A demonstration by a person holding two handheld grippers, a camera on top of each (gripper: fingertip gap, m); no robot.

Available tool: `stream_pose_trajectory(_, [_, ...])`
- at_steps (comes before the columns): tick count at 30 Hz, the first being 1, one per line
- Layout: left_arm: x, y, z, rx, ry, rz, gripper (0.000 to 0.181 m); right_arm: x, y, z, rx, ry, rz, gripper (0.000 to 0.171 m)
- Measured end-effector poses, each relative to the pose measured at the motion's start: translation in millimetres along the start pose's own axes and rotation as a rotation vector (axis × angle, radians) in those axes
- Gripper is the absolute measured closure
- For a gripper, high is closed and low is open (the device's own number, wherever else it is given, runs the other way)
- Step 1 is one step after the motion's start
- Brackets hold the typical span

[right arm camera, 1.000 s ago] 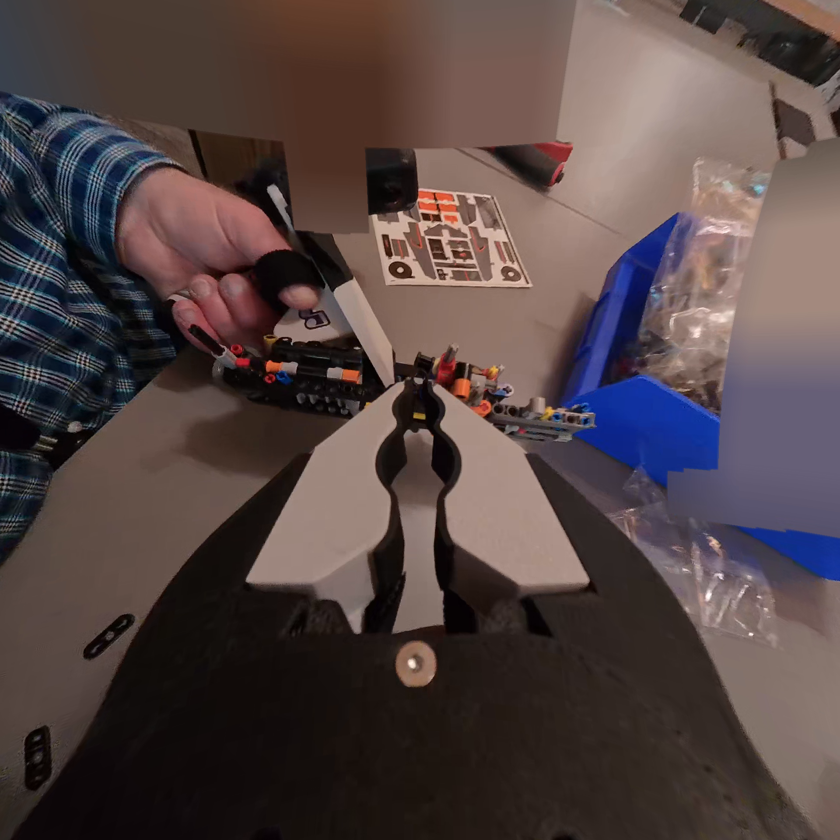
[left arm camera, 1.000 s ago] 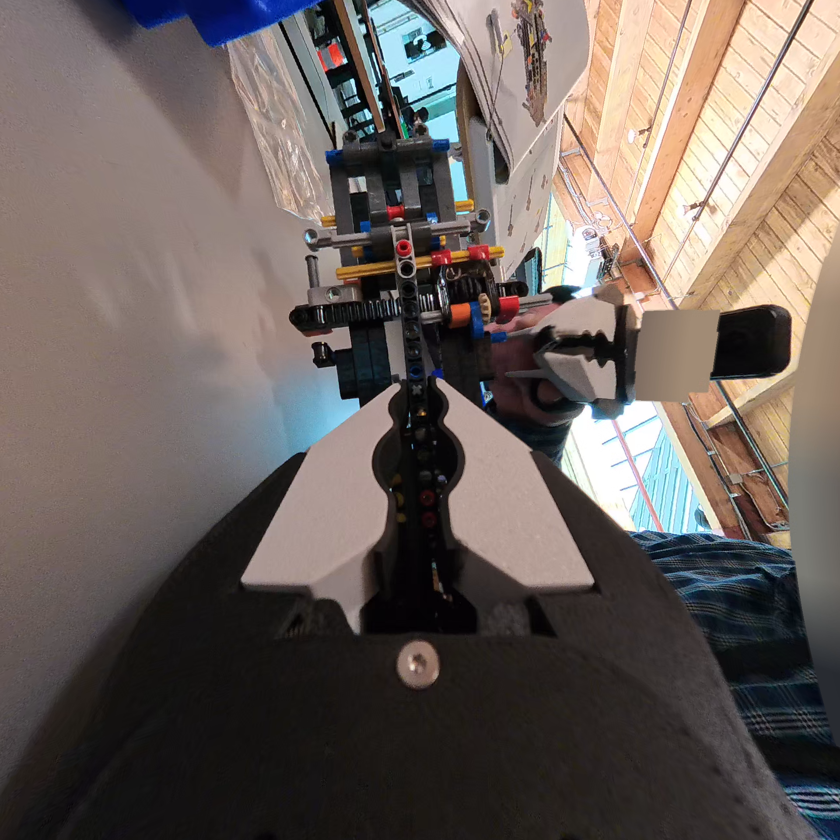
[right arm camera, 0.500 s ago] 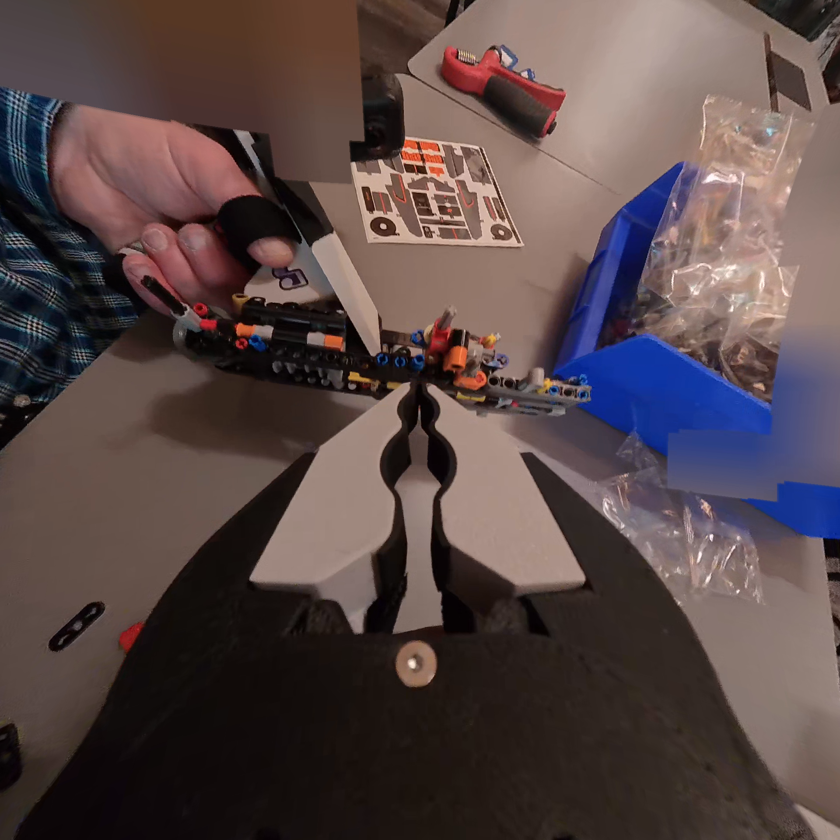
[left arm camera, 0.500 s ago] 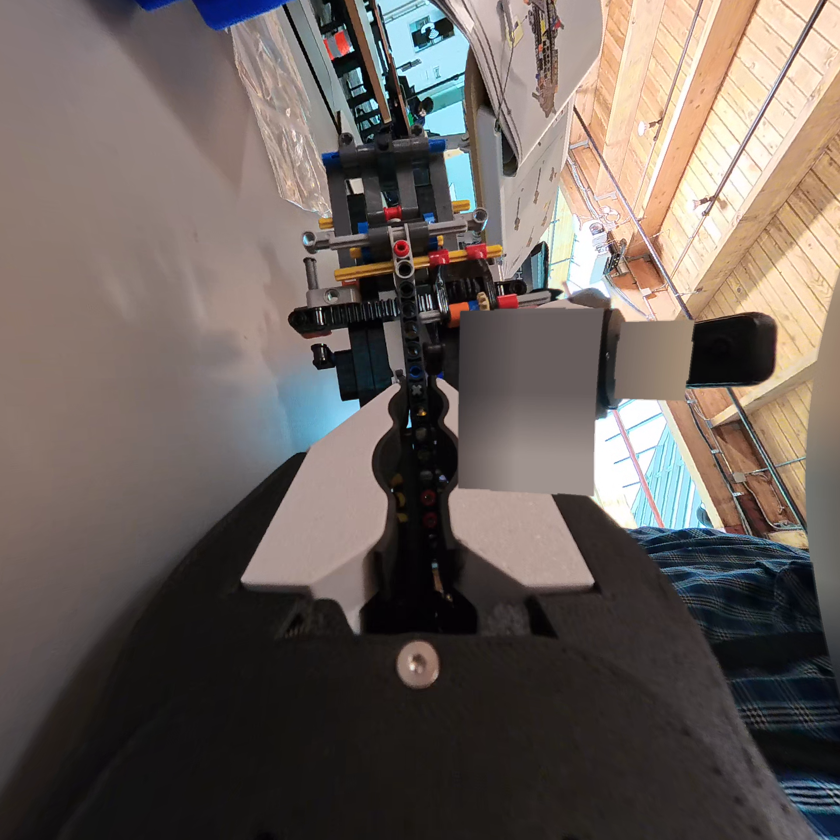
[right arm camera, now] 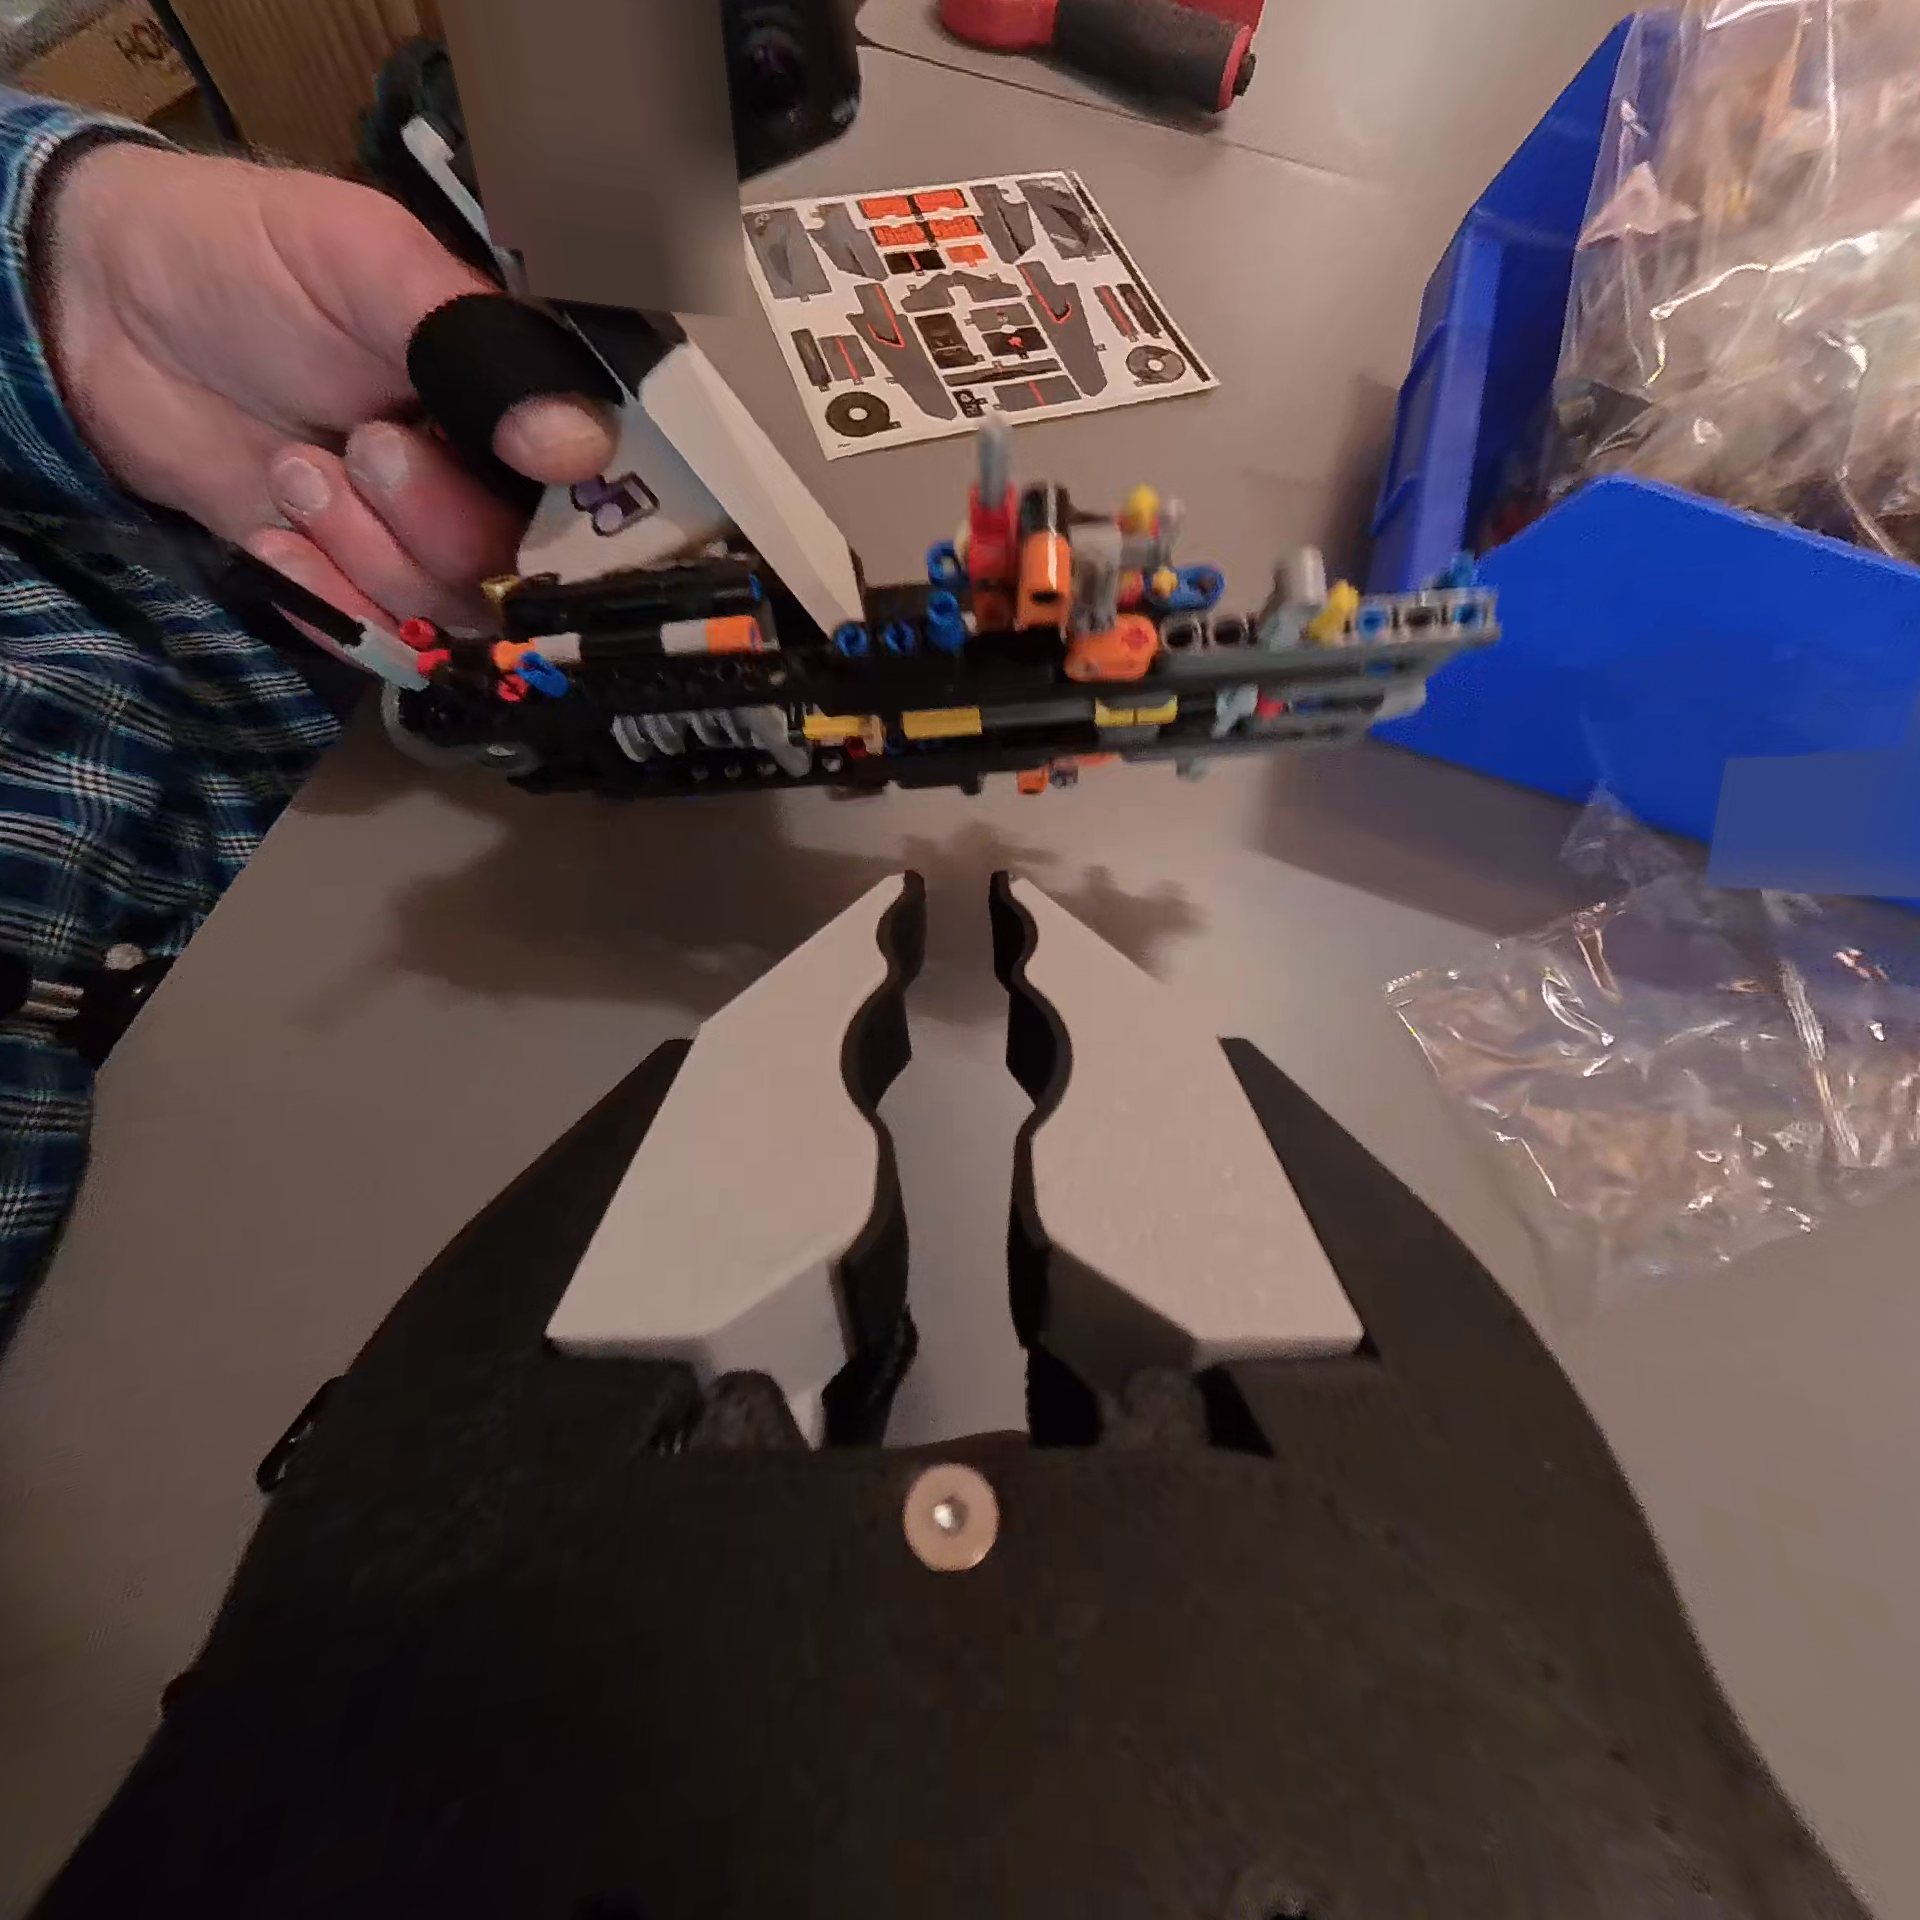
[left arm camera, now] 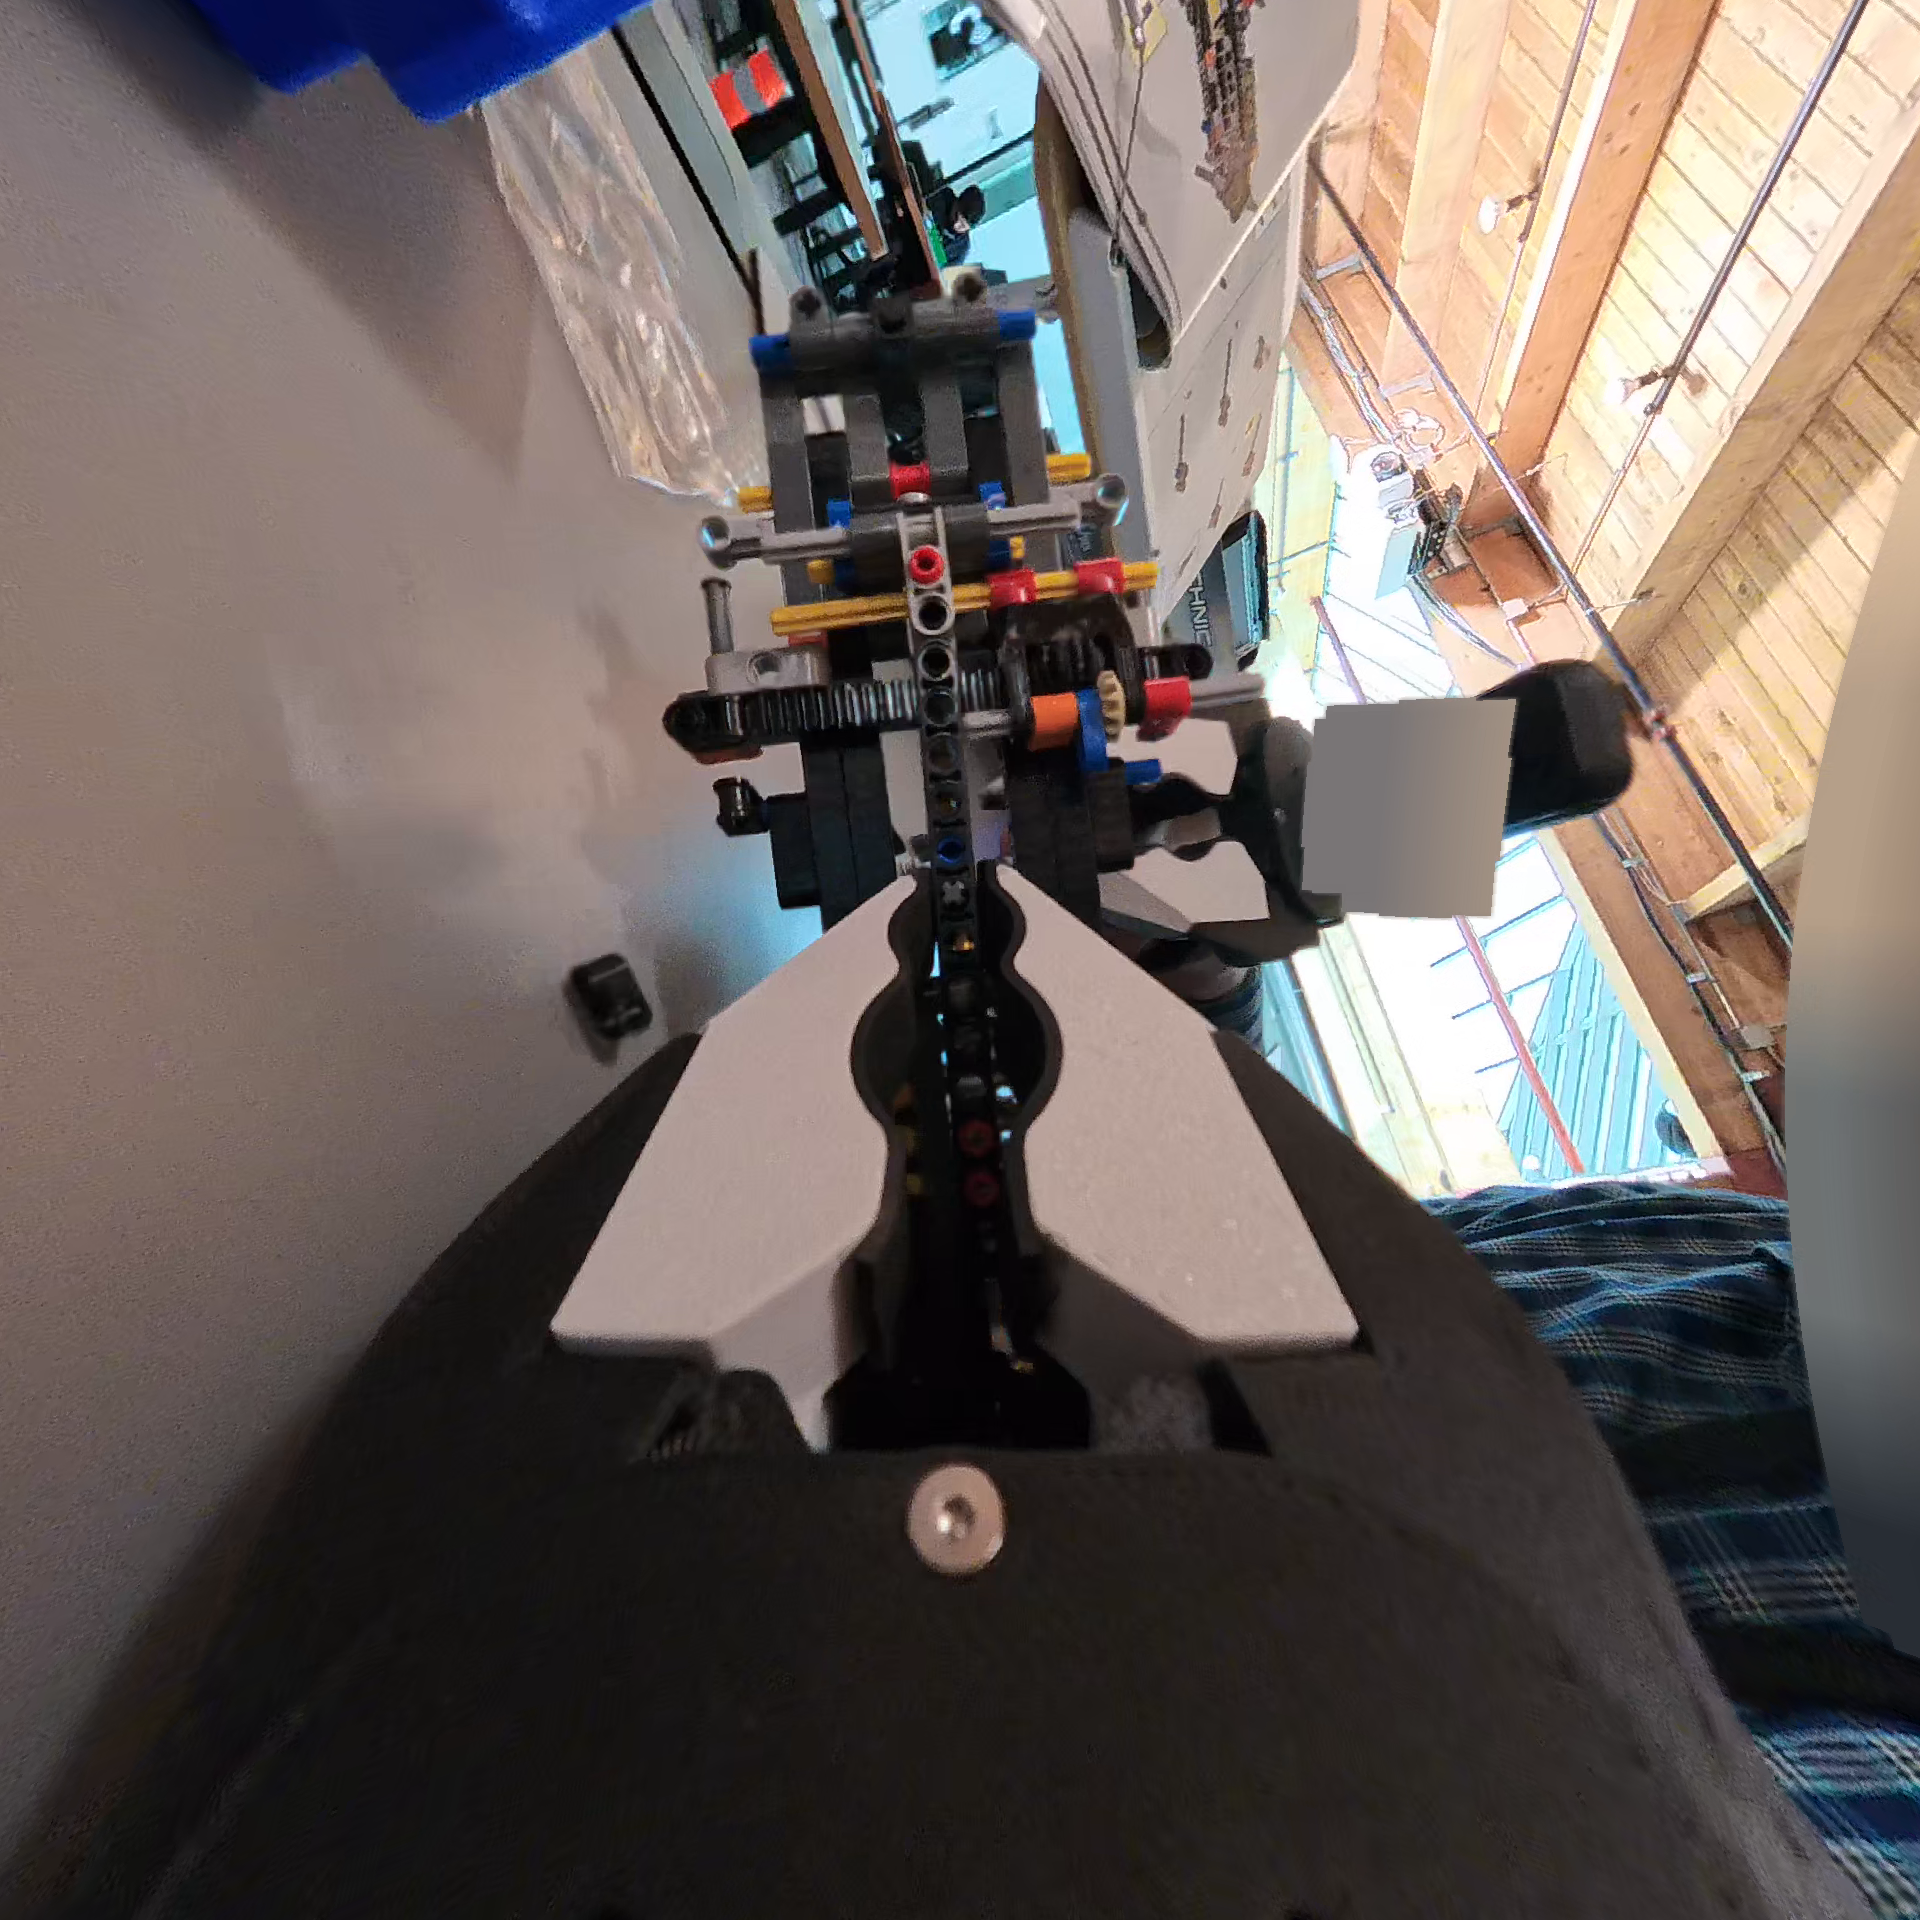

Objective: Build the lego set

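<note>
Right wrist view: lego model point(right arm camera: 935, 675) beyond parted fingers point(right arm camera: 790, 1122).

A: Which colours has the lego model point(right arm camera: 935, 665)?

B: Mostly black and dark grey, with small orange, red, blue and yellow parts. In the left wrist view it point(left arm camera: 925, 644) has a yellow axle and a black toothed bar.

A: And the grippers?

B: The right gripper point(right arm camera: 954, 904) has light grey fingers on a black body. The left gripper point(left arm camera: 954, 883) is the same.

A: Around them?

B: A blue bin point(right arm camera: 1621, 623), a grey table point(right arm camera: 312, 1091), clear plastic bags point(right arm camera: 1662, 1081), a blue plaid sleeve point(right arm camera: 94, 727), and a white sticker sheet point(right arm camera: 977, 312) with grey, orange and black shapes.
</note>
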State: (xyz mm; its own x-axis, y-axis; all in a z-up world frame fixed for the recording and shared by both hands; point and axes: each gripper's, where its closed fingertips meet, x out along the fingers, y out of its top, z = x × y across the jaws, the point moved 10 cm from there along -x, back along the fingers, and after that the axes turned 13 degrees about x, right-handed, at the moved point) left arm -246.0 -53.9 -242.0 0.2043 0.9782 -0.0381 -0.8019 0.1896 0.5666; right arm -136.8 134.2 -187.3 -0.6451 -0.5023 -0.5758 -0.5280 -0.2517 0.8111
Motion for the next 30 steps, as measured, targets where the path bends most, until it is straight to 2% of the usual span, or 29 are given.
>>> stream_pose_trajectory(4, [-15, 13, 10, 0.06, -0.029, 0.026, 0.175, 9, 0, -1, 0.023, 0.035, 0.011, 0.159])
stream_pose_trajectory(9, [-44, 28, 10, 0.077, -0.012, 0.105, 0.176, 37, 4, -12, -0.02, 0.09, -0.03, 0.151])
stream_pose_trajectory(15, [-60, 29, 5, 0.089, 0.062, 0.142, 0.176, 73, 2, -25, 0.03, 0.056, -0.158, 0.146])
stream_pose_trajectory(21, [-60, 23, -4, 0.052, 0.066, 0.14, 0.176, 84, -8, -30, 0.117, -0.018, -0.188, 0.152])
stream_pose_trajectory(30, [-59, 21, -6, 0.045, 0.065, 0.14, 0.176, 90, -8, -28, 0.101, -0.045, -0.187, 0.166])
